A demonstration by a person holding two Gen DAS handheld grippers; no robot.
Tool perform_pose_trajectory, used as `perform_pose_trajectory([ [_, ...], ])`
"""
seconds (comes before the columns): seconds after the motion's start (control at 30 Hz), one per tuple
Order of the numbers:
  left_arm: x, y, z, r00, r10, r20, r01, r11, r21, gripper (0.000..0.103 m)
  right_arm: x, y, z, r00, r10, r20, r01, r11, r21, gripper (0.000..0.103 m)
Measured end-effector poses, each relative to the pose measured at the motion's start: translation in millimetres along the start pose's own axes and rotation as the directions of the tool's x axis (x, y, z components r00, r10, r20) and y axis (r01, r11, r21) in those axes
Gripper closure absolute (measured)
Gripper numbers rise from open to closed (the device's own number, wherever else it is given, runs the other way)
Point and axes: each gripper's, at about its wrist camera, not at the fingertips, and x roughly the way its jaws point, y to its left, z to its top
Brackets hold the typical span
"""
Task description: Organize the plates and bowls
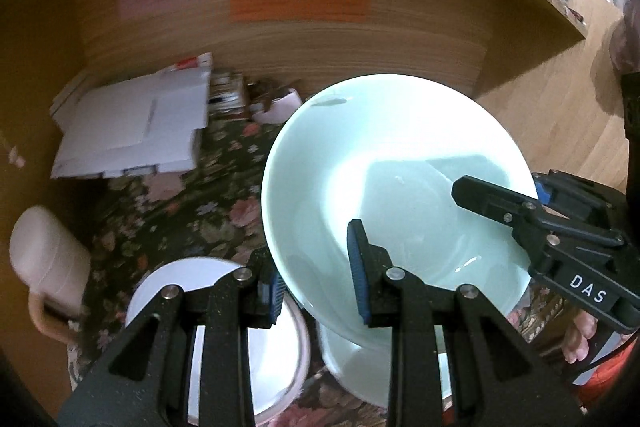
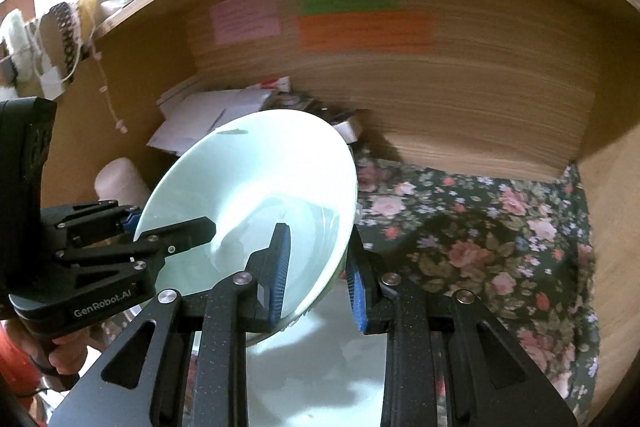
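Both grippers, the left [image 1: 320, 279] and the right [image 2: 318, 267], clamped opposite rims of the pale green bowl [image 1: 396, 183], tilted above another dish [image 2: 320, 359] on the floral cloth [image 2: 480, 227]; nesting it squarely seemingly came next.

Pale mint bowl [image 1: 392, 163], dark floral cloth [image 2: 500, 227], orange, green, perhaps pink paper notes [image 2: 364, 33].

The writing on the pink note [image 2: 245, 18], green strip [image 2: 349, 3] and orange strip [image 2: 365, 33] is smeared past reading. The mint bowl [image 1: 394, 183] hides most of a second bowl [image 1: 344, 359] beneath it, and the white plate [image 1: 276, 351] (half behind gripper fingers) runs off the bottom edge.
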Motion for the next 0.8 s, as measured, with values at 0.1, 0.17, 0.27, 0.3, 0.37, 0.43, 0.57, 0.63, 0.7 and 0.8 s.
perform_pose_trajectory([
  [0.1,-6.3,13.8,-5.7,1.0,0.021,0.0,-0.021,0.999,-0.025,0.075,7.8,14.7,-0.5,0.999,0.031,-0.009,-0.031,0.999,-0.015,0.079],
  [0.17,-10.5,24.4,-10.8,0.999,0.039,-0.003,-0.039,0.998,-0.043,0.075,14.0,23.7,-0.2,0.998,0.053,-0.017,-0.054,0.998,-0.024,0.079],
  [0.27,-16.6,39.6,-20.2,0.998,0.066,-0.009,-0.066,0.996,-0.066,0.075,24.5,38.6,-1.7,0.995,0.09,-0.034,-0.091,0.995,-0.034,0.079],
  [0.3,-18.2,45.5,-23.4,0.997,0.074,-0.011,-0.074,0.995,-0.073,0.075,27.4,43.4,-2.3,0.994,0.101,-0.041,-0.102,0.994,-0.038,0.079],
  [0.37,-20.8,55.5,-30.0,0.996,0.088,-0.016,-0.089,0.992,-0.087,0.075,32.6,50.6,-3.5,0.992,0.117,-0.052,-0.119,0.992,-0.043,0.079],
  [0.43,-23.8,66.7,-36.7,0.995,0.102,-0.023,-0.103,0.989,-0.104,0.075,40.3,60.0,-5.4,0.988,0.136,-0.07,-0.139,0.989,-0.051,0.079],
  [0.57,-28.2,84.1,-49.8,0.992,0.12,-0.037,-0.124,0.983,-0.135,0.075,50.1,71.0,-8.7,0.982,0.159,-0.1,-0.165,0.985,-0.055,0.079],
  [0.63,-28.0,91.2,-55.9,0.991,0.124,-0.047,-0.13,0.98,-0.148,0.075,54.1,73.9,-10.4,0.98,0.166,-0.111,-0.173,0.983,-0.054,0.079],
  [0.7,-26.0,96.9,-62.0,0.991,0.124,-0.057,-0.132,0.978,-0.159,0.075,58.0,76.1,-12.0,0.977,0.172,-0.123,-0.179,0.983,-0.05,0.079],
  [0.8,-23.7,102.1,-68.4,0.99,0.118,-0.076,-0.13,0.976,-0.172,0.075,64.9,78.0,-16.1,0.974,0.177,-0.143,-0.185,0.982,-0.043,0.079],
])
